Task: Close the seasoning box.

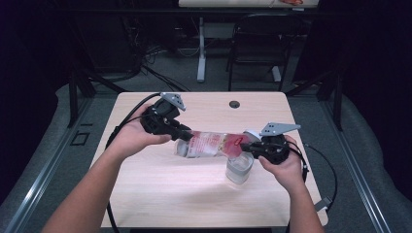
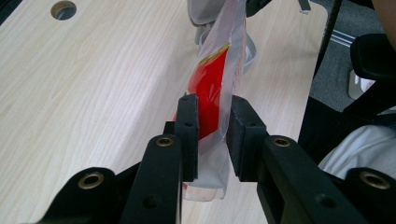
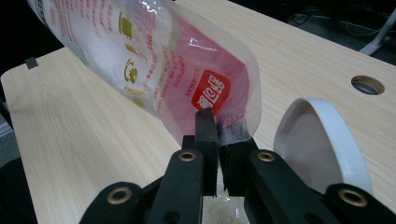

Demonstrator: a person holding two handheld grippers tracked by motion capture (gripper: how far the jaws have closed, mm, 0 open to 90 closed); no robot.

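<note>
High view: pale wooden table point(image 1: 160, 194), dark room.

A table point(image 1: 145, 194) with a light wood top stands on a grey floor point(image 1: 43, 160). Near its far edge there is a small round hole point(image 1: 234, 104). A clear jar point(image 1: 239, 169) stands on the table, near the right side. Black cables point(image 1: 124, 124) lie over the left edge of the table
</note>
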